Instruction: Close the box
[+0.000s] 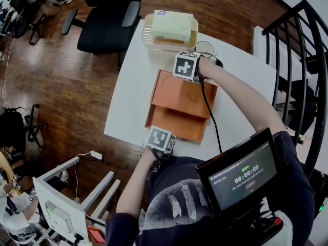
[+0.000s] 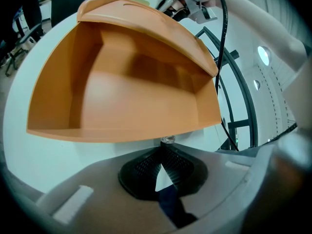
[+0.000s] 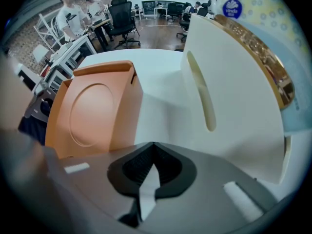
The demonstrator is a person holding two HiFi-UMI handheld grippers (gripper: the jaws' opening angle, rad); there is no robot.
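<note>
An orange box [image 1: 179,109] lies on the white table [image 1: 130,94]. Its lid [image 1: 184,92] hangs partly lowered over the tray [image 1: 177,125]. In the left gripper view the tray's hollow [image 2: 122,91] faces me with the lid [image 2: 146,21] arched above it. My left gripper [image 2: 167,141] is shut and empty, just short of the tray's near edge. My right gripper [image 3: 153,147] is shut and empty too, at the far side of the box, next to the lid's outer face [image 3: 92,113] with its round embossed ring. Marker cubes show the left gripper [image 1: 160,139] and the right gripper [image 1: 186,65] in the head view.
A beige basket [image 1: 148,35] holding a tissue pack [image 1: 172,25] stands at the table's far end; its wall [image 3: 229,96] is close on my right gripper's right. A black office chair [image 1: 107,24] is beyond the table. A black railing [image 1: 302,45] runs on the right.
</note>
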